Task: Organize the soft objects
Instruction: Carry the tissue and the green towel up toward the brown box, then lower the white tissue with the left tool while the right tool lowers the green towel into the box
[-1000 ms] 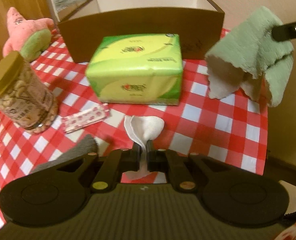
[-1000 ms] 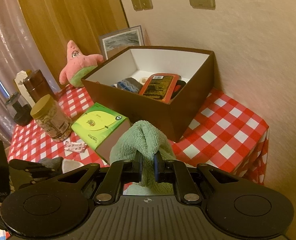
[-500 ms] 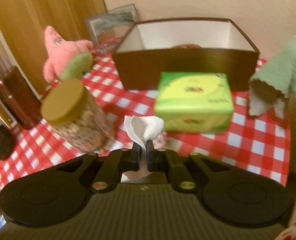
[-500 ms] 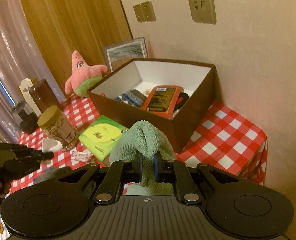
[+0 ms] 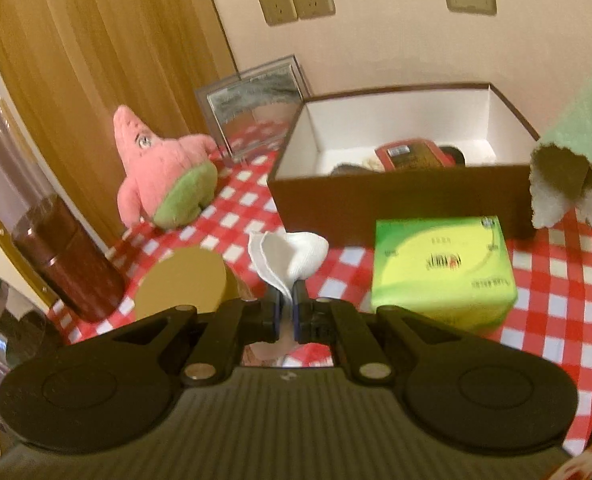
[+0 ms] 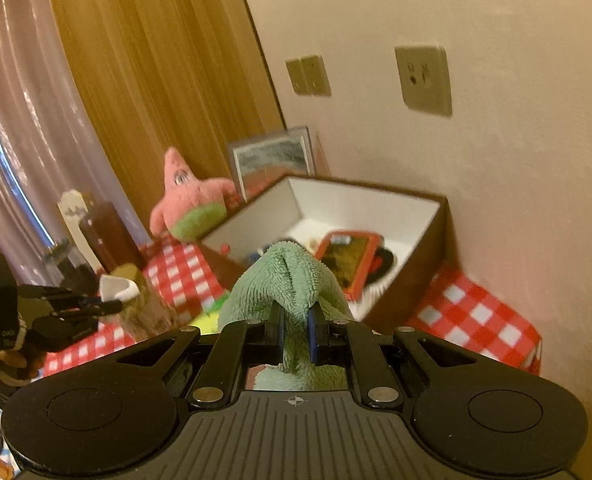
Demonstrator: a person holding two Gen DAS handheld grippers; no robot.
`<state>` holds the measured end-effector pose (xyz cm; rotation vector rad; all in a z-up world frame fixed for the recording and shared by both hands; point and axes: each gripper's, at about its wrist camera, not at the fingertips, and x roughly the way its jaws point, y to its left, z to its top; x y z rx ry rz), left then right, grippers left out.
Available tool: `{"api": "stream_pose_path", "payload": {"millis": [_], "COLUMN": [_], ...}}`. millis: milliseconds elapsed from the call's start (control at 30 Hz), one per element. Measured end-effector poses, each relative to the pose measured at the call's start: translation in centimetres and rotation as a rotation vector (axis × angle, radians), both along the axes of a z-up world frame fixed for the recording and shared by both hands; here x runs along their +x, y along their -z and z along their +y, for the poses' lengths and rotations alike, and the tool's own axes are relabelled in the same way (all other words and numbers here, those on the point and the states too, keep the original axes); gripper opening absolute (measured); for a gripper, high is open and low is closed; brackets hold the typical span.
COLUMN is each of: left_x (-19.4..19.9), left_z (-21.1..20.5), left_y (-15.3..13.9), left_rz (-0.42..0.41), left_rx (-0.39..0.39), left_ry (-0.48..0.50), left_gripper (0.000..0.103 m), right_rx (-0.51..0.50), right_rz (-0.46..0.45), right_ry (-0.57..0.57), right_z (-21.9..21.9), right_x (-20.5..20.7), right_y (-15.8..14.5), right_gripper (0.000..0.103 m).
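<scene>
The brown box (image 6: 423, 264) lies ahead of both grippers: right gripper (image 6: 294, 330) jaws clamp the green towel (image 6: 286, 280) nearer it; left gripper (image 5: 284, 312) jaws pinch a white cloth (image 5: 286, 258).

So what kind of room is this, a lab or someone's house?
Most likely a home, a small table against a wall. The red checked tablecloth, the pink plush toy beside a framed picture, and the curtain all suggest a lived-in room, not a lab.
</scene>
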<state>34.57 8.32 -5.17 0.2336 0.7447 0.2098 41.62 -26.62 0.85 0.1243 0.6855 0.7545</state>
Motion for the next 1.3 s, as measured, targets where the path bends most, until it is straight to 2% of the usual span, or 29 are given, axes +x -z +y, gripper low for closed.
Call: {"api": "stream_pose_path", "payload": {"millis": [267, 533, 800, 1300], "left_x": [3.3, 8.0, 12.5, 20.1], "left_z": [0.3, -0.2, -0.3, -0.9], "left_y": [-2.2, -3.3, -3.0, 0.3], "left_rz": [-0.062, -0.085, -0.066, 0.012], "left_rx": [0.019, 0.009, -0.014, -0.026], "left_ry": [0.031, 0.069, 0.101, 0.172], "left_gripper": [0.005, 0.005, 0.006, 0.006], "right_rx": [0.061, 0.064, 0.045, -0.014], "right_rz": [-0.064, -0.092, -0.062, 0.054], "right_ry": [0.012, 0.024, 0.041, 0.103], "right_z": [0.9, 2.8, 4.8, 7.3], "right_x": [3.2, 7.0, 10.0, 15.2], "right_y": [-2.5, -2.9, -1.4, 3.5], "right_gripper": [0.011, 0.011, 0.011, 0.011]}}
